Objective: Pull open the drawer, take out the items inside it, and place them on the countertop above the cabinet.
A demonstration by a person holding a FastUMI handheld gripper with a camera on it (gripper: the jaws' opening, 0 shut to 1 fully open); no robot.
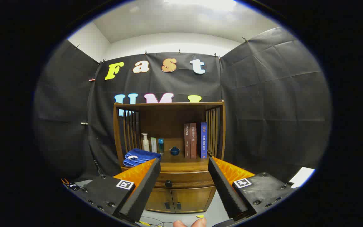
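A brown wooden cabinet [181, 195] stands well beyond my fingers. Its drawer [184, 179] is shut, with a dark round knob [168, 183] in the middle of its front. The countertop [184, 164] above the drawer carries several things. My gripper [184, 165] is open, and its two black foam-faced fingers [146, 186] stand wide apart with nothing between them. The drawer front and knob show in the gap between the fingers, some distance ahead. What lies inside the drawer is hidden.
On the countertop lie a folded blue towel [139, 157], three bottles [152, 143], a small blue lidded bowl [174, 151] and three upright books [195, 140]. Slatted side rails and a top shelf [169, 105] enclose it. Two cabinet doors [175, 198] sit below the drawer. Fingertips of a hand [191, 223] show below.
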